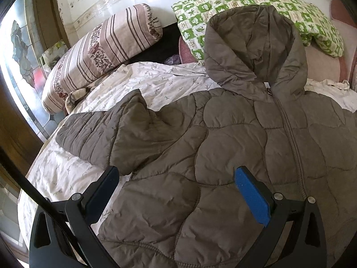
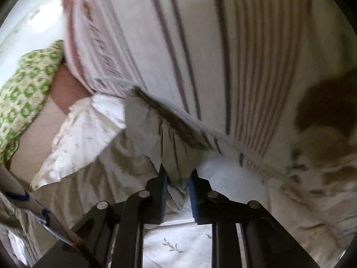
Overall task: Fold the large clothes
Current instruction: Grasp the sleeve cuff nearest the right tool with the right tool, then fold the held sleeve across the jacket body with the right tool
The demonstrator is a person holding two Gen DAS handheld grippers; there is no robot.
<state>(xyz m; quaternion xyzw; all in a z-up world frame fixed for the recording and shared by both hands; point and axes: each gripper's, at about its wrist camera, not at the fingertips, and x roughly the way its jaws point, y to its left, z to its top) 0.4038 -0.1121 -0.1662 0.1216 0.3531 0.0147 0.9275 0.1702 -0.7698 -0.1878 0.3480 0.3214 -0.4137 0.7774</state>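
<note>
A grey-brown quilted hooded jacket (image 1: 234, 138) lies face up and zipped on the bed, hood (image 1: 254, 49) toward the pillows. Its left sleeve (image 1: 89, 131) stretches out sideways. My left gripper (image 1: 177, 170) hovers open over the jacket's lower left side, with nothing between its fingers. In the blurred right wrist view, my right gripper (image 2: 177, 170) is shut on a gathered grey-brown fold of cloth (image 2: 156, 129). It looks like the jacket's sleeve cuff, lying at the foot of a striped pillow (image 2: 200, 44).
A white leaf-print sheet (image 1: 156, 82) covers the bed. A striped bolster pillow (image 1: 100, 51) lies at the back left and a green-checked pillow (image 1: 256, 2) behind the hood. The bed edge and a glass door (image 1: 20, 51) are at the left. The green pillow (image 2: 24, 84) also shows beside the right gripper.
</note>
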